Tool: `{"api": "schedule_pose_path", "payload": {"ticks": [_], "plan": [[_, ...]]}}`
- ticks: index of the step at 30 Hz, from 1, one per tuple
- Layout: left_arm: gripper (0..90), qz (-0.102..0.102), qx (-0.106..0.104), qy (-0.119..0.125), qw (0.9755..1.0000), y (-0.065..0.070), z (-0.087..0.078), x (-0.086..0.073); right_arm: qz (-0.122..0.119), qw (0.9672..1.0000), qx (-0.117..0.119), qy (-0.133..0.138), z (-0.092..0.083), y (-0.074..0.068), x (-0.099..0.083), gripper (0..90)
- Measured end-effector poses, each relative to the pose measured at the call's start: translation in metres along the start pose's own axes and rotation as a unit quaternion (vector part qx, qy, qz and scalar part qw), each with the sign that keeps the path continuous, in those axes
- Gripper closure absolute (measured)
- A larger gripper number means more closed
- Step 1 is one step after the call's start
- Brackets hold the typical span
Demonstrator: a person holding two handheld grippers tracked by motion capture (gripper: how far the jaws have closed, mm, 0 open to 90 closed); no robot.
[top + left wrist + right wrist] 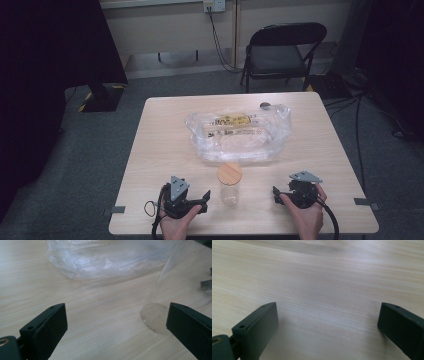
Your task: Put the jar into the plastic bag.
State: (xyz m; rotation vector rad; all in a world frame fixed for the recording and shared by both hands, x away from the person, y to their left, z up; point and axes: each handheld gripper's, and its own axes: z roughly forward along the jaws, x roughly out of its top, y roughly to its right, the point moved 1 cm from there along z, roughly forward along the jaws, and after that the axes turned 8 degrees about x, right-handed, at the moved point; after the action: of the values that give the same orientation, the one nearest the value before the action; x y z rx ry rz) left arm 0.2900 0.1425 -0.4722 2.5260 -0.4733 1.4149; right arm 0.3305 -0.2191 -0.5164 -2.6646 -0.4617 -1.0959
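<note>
Two grippers rest near the front edge of the light wooden table (150, 150) in the high view, each held by a hand. The left gripper (200, 199) and the right gripper (276, 194) sit either side of a clear jar (230, 186) with a round wooden lid (230, 173). Beyond it lies a crumpled clear plastic bag (240, 132) with printed packets inside, and a black folding chair (282, 50) stands past the table.

From the left gripper view, the jaws stand wide apart, empty, with the jar's base (155, 317) just beside the right-hand jaw and the bag (105, 257) ahead.

Right gripper view: jaws wide apart, holding nothing, over bare tabletop (324, 290).
</note>
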Motion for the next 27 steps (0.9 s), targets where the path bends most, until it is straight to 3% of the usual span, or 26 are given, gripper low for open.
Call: {"api": "schedule_pose_path", "payload": {"ticks": [6,8,15,18,27], "plan": [[2.9,0.016,-0.009,0.021,0.9996,0.007,-0.011,0.006,0.0,1.0,0.0,0.0,0.0,0.0,0.0,2.6],[2.6,0.016,-0.025,0.032,0.999,0.009,-0.015,0.008,0.0,1.0,0.0,0.0,0.0,0.0,0.0,2.6],[2.1,0.035,-0.051,0.048,0.9969,0.019,-0.024,0.014,0.001,1.0,0.0,0.0,0.0,0.0,0.0,2.6],[1.6,0.029,-0.07,0.048,0.9959,0.023,-0.023,0.016,0.0,1.0,0.0,0.0,0.0,0.0,0.0,2.6],[3.0,0.044,-0.082,0.052,0.9943,0.034,-0.014,0.024,0.0,1.0,0.0,0.0,0.0,0.0,0.0,2.6]]}}
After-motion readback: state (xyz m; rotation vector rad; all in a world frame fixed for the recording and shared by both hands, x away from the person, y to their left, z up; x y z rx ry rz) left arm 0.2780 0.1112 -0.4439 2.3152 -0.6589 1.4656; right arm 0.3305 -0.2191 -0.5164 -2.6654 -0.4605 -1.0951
